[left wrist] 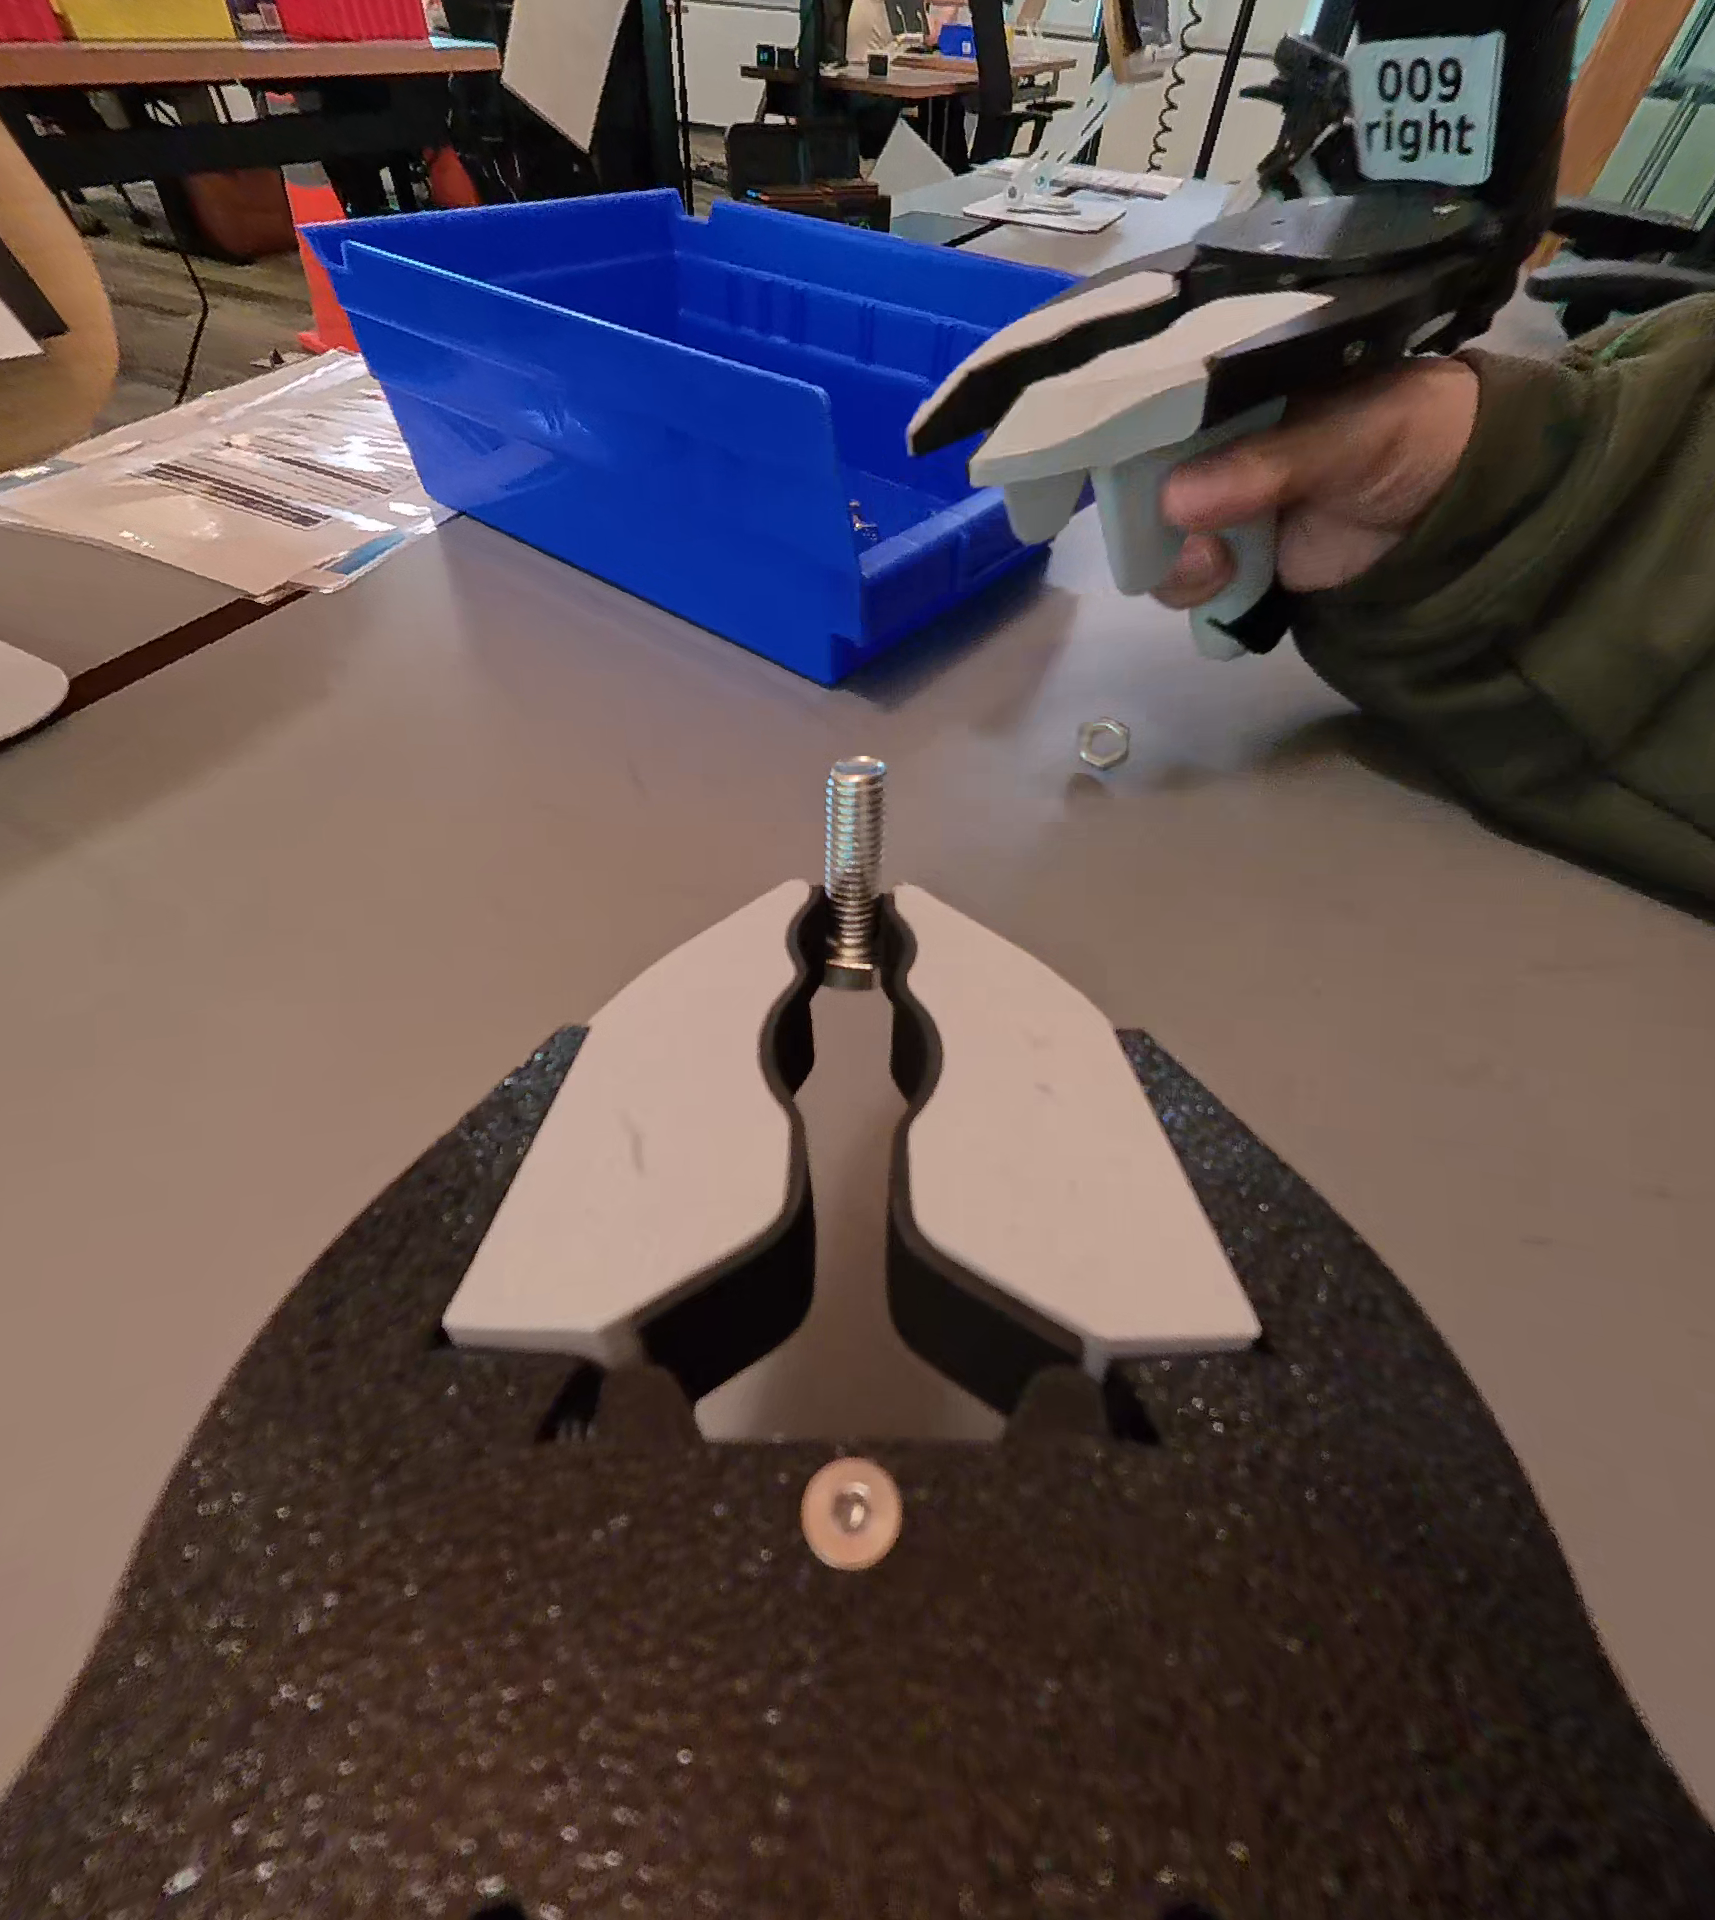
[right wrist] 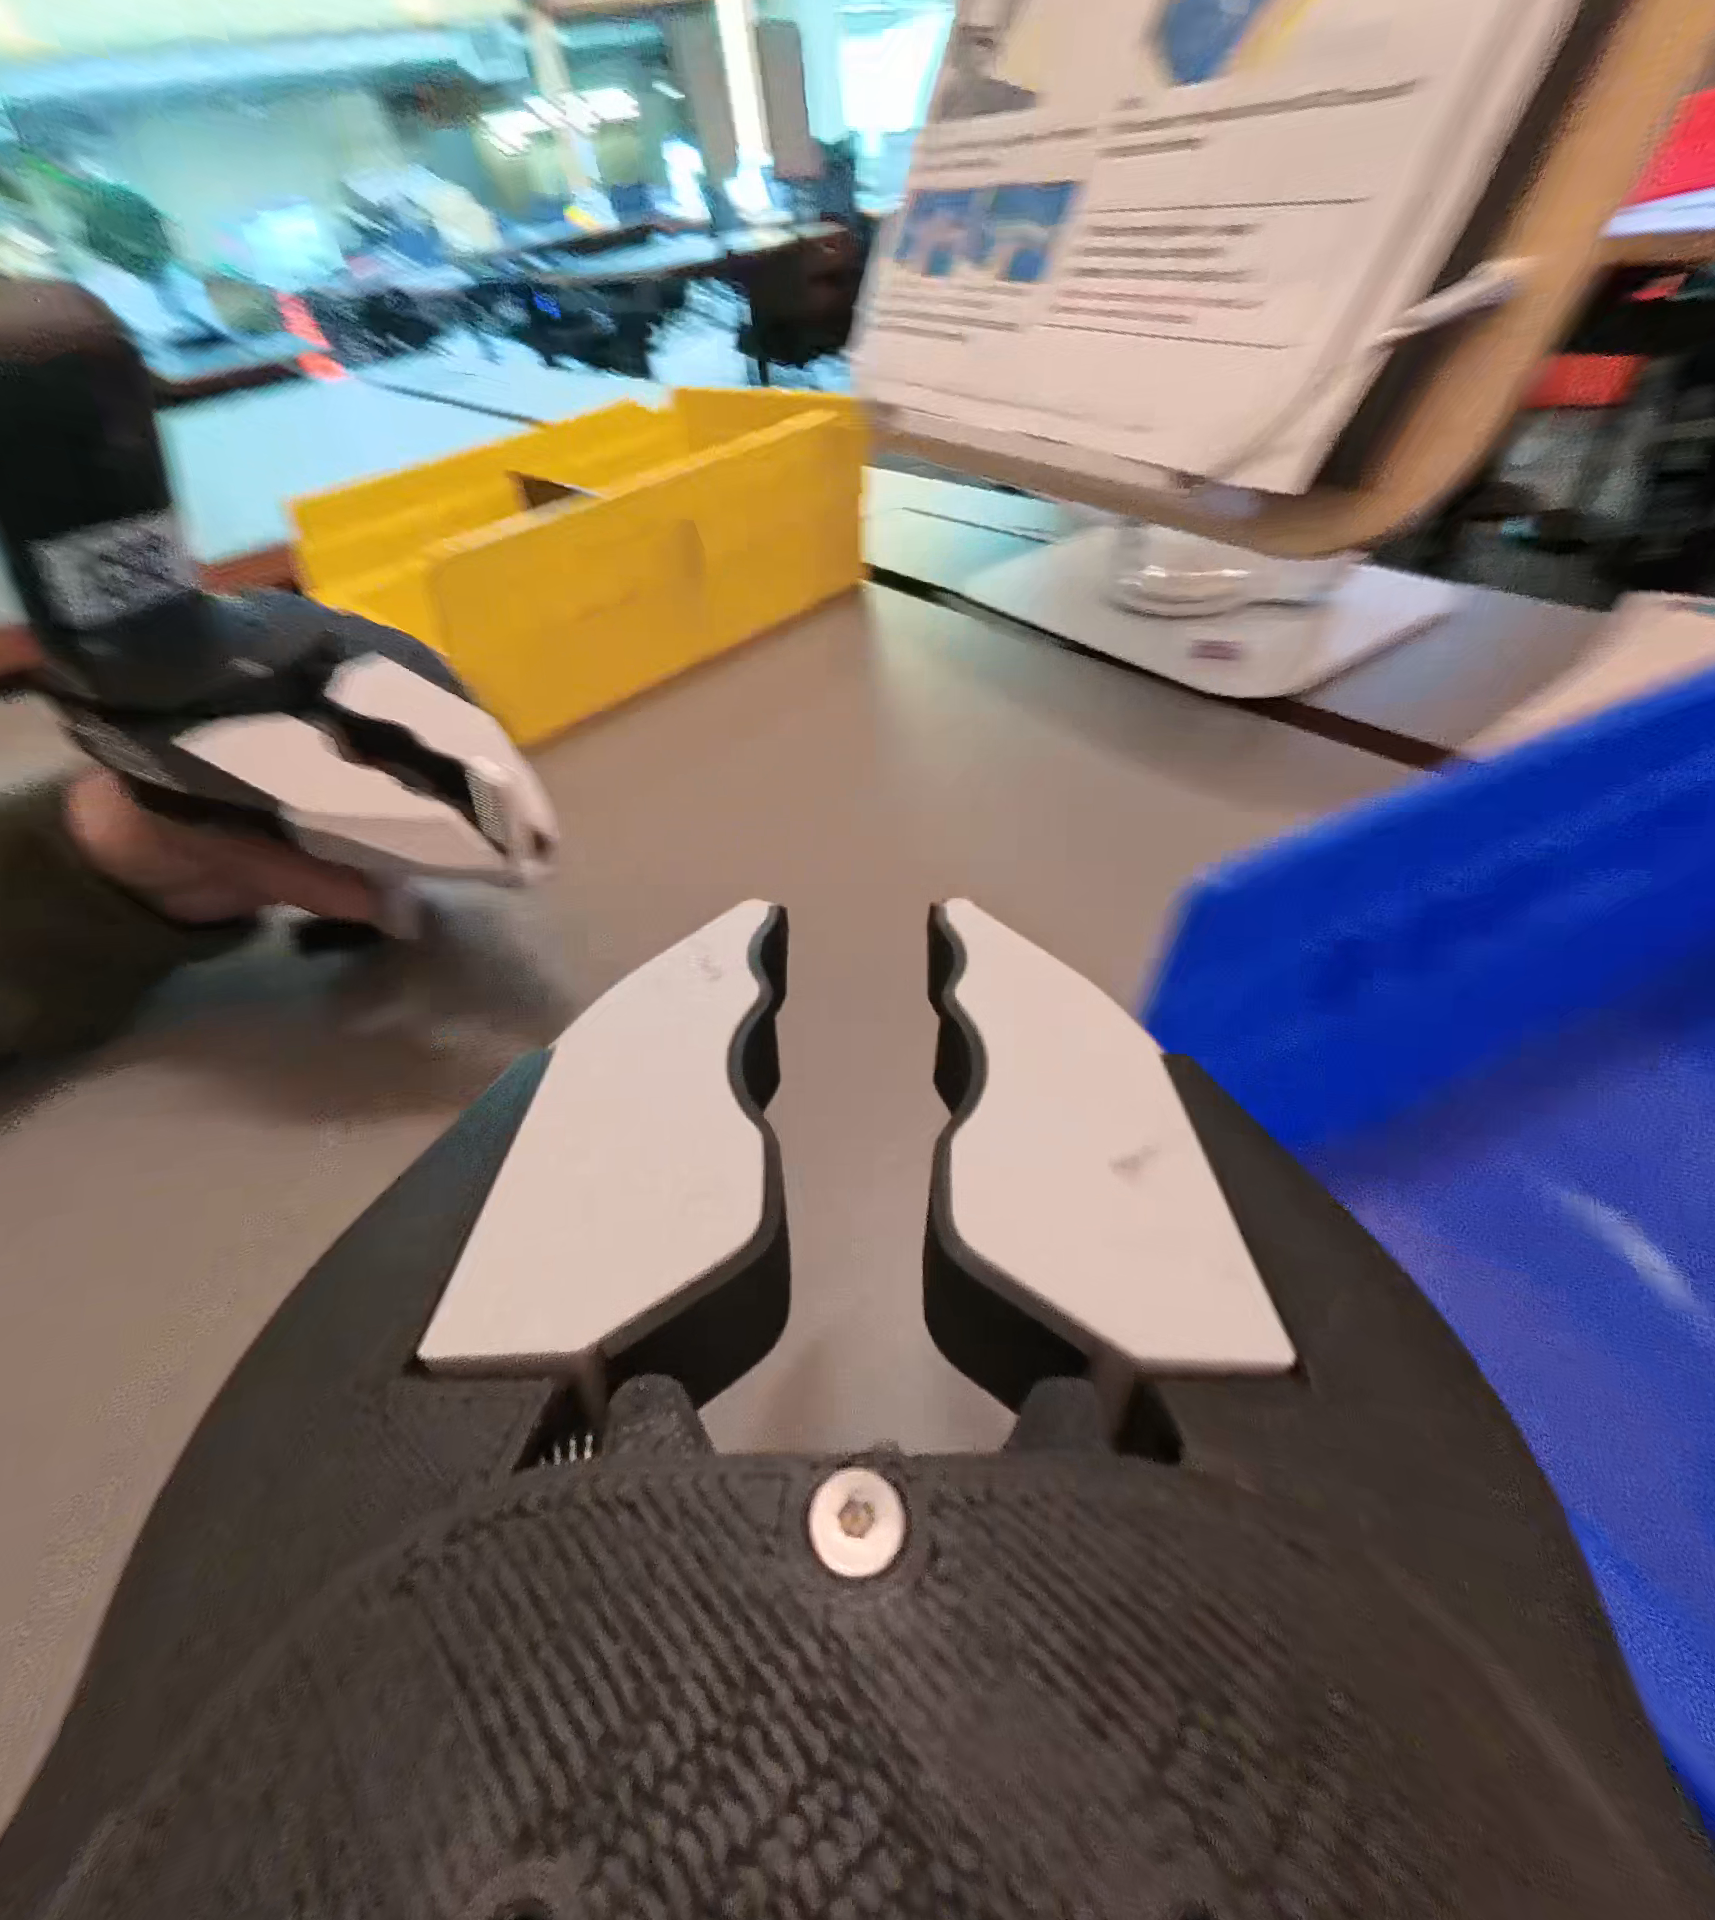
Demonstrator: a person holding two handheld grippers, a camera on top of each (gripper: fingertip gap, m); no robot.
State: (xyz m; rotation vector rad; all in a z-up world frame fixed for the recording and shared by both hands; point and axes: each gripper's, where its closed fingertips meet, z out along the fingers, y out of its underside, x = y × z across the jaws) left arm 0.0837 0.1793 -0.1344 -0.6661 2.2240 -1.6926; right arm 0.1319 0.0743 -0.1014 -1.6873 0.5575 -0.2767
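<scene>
Behind my work area an open office is showing, with desks and chairs, and I am working over a smooth, matte grey tabletop. My left gripper, with pale grey flat fingers on a rough, speckled black body, is clamping a short silver threaded metal bolt. Its jaws are pressing on the lower threads just above the hexagonal head, in the first notch of their wavy black inner edges, and the bolt is standing upright, its flat end pointing up above the fingertips.

A small silver hexagonal metal nut is lying flat on the table, near the bolt, to its right and a little farther away, and nothing is touching it. My right hand, coming out of an olive green padded sleeve, is holding my right gripper in the air above the table, beside the near corner of a glossy blue rectangular plastic bin. In its own view, which is blurred, the jaws of this gripper are standing apart, with nothing between them but bare table.

A yellow rectangular plastic bin with inner dividers is standing farther back on the table. Some white printed paper sheets in clear sleeves are lying left of the blue bin.
</scene>
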